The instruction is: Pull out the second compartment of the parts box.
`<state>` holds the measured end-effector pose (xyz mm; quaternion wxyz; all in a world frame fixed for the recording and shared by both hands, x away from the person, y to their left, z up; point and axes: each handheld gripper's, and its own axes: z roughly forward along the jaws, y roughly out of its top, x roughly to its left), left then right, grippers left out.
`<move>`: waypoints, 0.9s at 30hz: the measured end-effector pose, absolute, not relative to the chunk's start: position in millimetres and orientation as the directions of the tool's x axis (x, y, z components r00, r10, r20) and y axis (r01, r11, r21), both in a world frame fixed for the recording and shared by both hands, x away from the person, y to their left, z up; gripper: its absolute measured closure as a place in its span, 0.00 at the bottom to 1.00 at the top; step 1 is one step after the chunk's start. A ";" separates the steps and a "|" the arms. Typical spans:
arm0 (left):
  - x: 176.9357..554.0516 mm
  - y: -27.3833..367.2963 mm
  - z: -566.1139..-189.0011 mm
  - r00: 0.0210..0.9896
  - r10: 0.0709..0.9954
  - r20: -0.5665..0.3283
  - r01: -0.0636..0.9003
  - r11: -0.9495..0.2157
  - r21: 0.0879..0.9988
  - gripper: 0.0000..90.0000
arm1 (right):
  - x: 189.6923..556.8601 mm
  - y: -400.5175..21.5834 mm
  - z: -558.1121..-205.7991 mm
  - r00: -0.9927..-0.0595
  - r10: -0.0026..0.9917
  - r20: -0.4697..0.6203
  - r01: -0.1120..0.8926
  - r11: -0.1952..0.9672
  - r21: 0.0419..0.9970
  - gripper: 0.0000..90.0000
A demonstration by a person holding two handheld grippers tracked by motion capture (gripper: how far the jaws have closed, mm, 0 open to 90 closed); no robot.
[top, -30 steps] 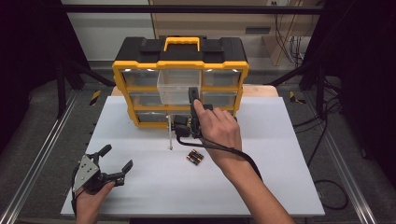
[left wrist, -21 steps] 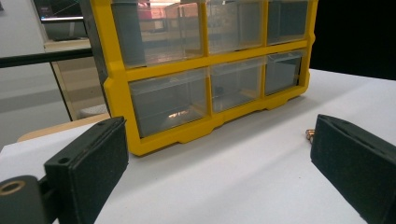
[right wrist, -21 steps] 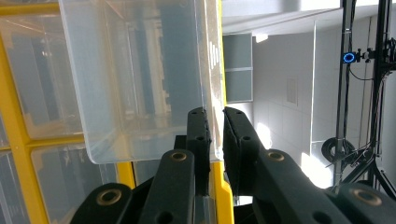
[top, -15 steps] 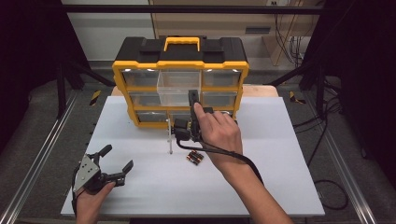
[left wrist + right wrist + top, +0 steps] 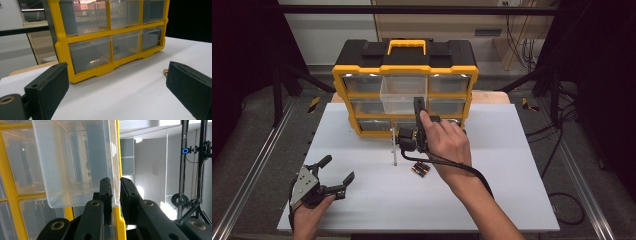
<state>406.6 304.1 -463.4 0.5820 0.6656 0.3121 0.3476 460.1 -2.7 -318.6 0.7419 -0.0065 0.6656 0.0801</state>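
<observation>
A yellow and black organizer [image 5: 343,82] with clear drawers stands at the back of the white table [image 5: 512,165]. Its top middle drawer [image 5: 404,92] is pulled out toward me. My right gripper [image 5: 417,103] reaches up to the drawer's right front corner. In the right gripper view that gripper [image 5: 113,181] is shut on the clear drawer [image 5: 75,157], its thin side wall pinched between the pads. My left gripper [image 5: 338,167] rests near the table's front left, open and holding nothing; in its own view the left gripper [image 5: 117,66] faces the organizer [image 5: 62,50].
A few small batteries [image 5: 420,169] lie on the table just below the right hand, and a battery tip [image 5: 165,72] shows beside the right jaw in the left gripper view. A thin pale rod [image 5: 394,152] lies beside them. Dark frame posts flank the table.
</observation>
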 end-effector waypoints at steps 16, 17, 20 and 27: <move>406.6 305.1 -463.4 0.558 0.823 0.105 0.009 -0.133 0.991 0.05 | 455.9 -2.8 -321.0 0.112 0.118 -0.987 -0.133 0.986 0.103 0.89; 406.6 304.9 -463.5 0.558 0.823 0.105 0.010 -0.133 0.991 0.05 | 455.9 -3.0 -320.7 0.108 0.126 -0.986 -0.135 0.985 0.111 0.89; 406.4 304.0 -463.4 0.559 0.822 0.109 0.009 -0.137 0.990 0.05 | 456.0 -2.9 -319.6 0.101 0.132 -0.986 -0.134 0.984 0.117 0.89; 406.0 303.8 -463.2 0.557 0.822 0.115 0.008 -0.144 0.990 0.05 | 454.4 -2.7 -318.8 0.103 0.133 -0.986 -0.133 0.984 0.119 0.89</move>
